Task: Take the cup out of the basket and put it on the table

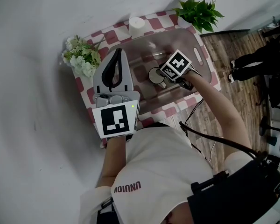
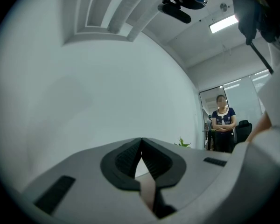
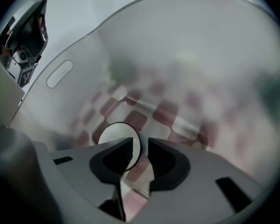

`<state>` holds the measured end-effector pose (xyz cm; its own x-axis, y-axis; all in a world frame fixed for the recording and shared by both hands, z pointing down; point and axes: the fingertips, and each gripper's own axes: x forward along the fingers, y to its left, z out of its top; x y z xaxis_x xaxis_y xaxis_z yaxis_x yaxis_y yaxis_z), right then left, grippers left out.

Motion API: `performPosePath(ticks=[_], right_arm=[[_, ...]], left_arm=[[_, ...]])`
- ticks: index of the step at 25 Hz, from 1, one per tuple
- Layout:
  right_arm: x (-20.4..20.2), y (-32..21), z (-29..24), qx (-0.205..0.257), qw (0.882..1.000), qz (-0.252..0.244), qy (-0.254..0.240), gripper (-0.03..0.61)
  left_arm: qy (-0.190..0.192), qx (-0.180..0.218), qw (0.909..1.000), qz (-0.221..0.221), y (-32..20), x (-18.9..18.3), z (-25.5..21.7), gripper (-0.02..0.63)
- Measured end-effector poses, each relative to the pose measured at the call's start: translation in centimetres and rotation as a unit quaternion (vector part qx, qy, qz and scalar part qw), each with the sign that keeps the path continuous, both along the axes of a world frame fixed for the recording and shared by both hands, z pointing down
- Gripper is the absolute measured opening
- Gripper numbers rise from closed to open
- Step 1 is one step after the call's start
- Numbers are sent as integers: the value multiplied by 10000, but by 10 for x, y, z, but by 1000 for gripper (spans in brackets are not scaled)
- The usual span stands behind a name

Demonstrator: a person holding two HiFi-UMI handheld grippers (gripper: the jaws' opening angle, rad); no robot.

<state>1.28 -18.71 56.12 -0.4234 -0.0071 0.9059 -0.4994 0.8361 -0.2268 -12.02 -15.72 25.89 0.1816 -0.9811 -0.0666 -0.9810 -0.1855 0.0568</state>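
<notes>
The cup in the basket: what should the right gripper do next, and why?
Probably close the right gripper on the rim of the cup. Its jaws stand slightly apart astride that rim, seemingly one inside and one outside, so nothing is gripped yet. The cup sits down inside the translucent basket, so it needs a firm hold before lifting.

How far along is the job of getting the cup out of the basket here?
Done: the right gripper is down inside the basket. In hand: its open jaws straddle the rim of the cup, which stands on the basket floor, not yet clamped. Left: close, lift the cup out and set it on the checkered table. The left gripper is shut, empty and raised aside.
</notes>
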Motion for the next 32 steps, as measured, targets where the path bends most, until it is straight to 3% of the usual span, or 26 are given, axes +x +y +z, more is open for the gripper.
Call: performPosePath(ticks=[12, 32], right_arm=[[2, 5, 7, 79, 9993, -233, 264, 110], [1, 3, 9, 385, 9968, -390, 582, 51]], left_arm=[[11, -17, 10000, 63, -1, 6, 1, 14], [56, -27, 10000, 45, 1, 5, 1, 14]])
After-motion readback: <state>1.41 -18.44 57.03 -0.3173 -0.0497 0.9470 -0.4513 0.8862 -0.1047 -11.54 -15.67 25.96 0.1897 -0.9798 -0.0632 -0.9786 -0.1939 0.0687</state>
